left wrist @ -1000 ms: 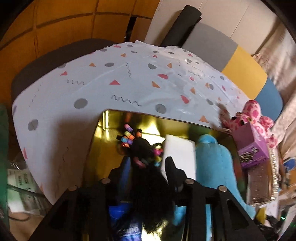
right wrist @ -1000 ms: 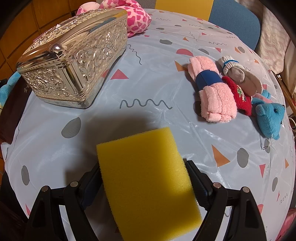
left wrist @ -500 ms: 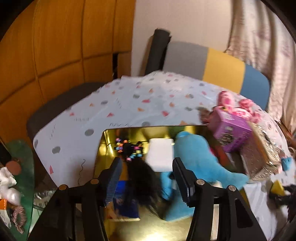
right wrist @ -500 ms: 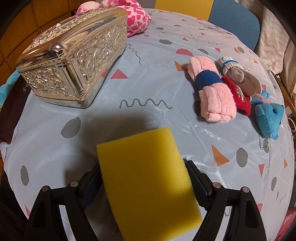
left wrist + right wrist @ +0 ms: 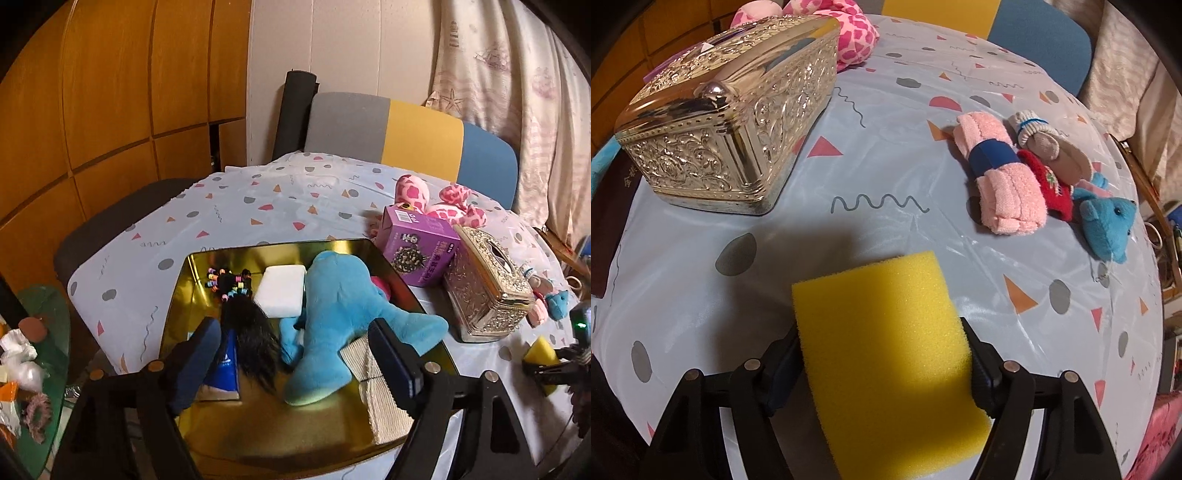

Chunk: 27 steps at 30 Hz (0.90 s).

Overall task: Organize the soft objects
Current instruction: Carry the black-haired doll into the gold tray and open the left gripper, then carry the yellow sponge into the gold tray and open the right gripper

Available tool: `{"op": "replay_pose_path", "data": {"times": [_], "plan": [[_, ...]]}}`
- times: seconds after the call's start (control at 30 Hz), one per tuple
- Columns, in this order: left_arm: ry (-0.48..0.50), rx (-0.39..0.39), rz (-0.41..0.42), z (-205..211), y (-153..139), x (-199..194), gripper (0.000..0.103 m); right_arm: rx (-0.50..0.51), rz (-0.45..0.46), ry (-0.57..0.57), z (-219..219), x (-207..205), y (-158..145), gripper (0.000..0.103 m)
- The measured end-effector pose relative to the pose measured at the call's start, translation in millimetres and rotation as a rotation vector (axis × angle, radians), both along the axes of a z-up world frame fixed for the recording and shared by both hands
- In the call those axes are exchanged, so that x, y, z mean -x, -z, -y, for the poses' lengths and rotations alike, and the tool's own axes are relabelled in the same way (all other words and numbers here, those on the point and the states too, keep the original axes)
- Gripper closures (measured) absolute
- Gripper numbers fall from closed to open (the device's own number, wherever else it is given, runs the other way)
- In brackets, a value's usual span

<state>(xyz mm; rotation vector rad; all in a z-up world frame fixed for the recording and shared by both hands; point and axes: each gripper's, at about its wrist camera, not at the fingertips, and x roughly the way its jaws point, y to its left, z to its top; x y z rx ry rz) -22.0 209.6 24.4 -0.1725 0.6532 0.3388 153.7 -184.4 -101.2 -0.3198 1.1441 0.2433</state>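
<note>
Sponge point(image 5: 886, 343), yellow, sits pinched between the two fingers of the right gripper point(image 5: 882, 363), held over the patterned tablecloth point(image 5: 894, 236). Far left of it stands an ornate silver box point(image 5: 731, 122); far right lie a rolled pink towel point(image 5: 1001, 173), a small doll point(image 5: 1049, 162) and a blue bear point(image 5: 1108, 225), close together. The left gripper point(image 5: 295, 347) hangs spread wide and holds nothing, above a gold tray point(image 5: 295, 439). In the tray lie a blue plush point(image 5: 340, 314), a white sponge point(image 5: 280, 291), a black hairpiece point(image 5: 251, 325) with coloured beads and a beige cloth point(image 5: 380, 398). A purple box point(image 5: 421, 247) stands just right of the tray.
</note>
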Motion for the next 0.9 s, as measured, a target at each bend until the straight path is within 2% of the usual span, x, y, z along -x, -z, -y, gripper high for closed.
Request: {"op": "replay_pose_path", "data": {"times": [0.03,0.2,0.4,0.63,0.73,0.9], "plan": [[0.001,0.005,0.001,0.3,0.5,1.3,0.016,0.003,-0.003,0.008,-1.3,2.1,-1.6,0.027],[-0.011,0.009,-0.007,-0.3,3.9,7.4,0.015,-0.032,0.005,0.035,-7.8,21.8,-14.9,0.027],[-0.017,0.016,-0.019,-5.8,7.9,10.9,0.014,-0.13,0.076,-0.038,-31.4,53.9,-58.8,0.027],[-0.033,0.027,-0.003,-10.2,6.9,16.1,0.014,-0.231,0.149,-0.28,-105.2,80.8,-120.5,0.027],[-0.047,0.03,0.009,-14.8,5.1,21.0,0.014,-0.271,0.136,-0.369,-144.3,81.2,-131.5,0.027],[-0.081,0.039,0.012,-28.0,7.4,33.0,0.014,-0.33,0.06,-0.514,-222.2,71.6,-134.9,0.027]]}}
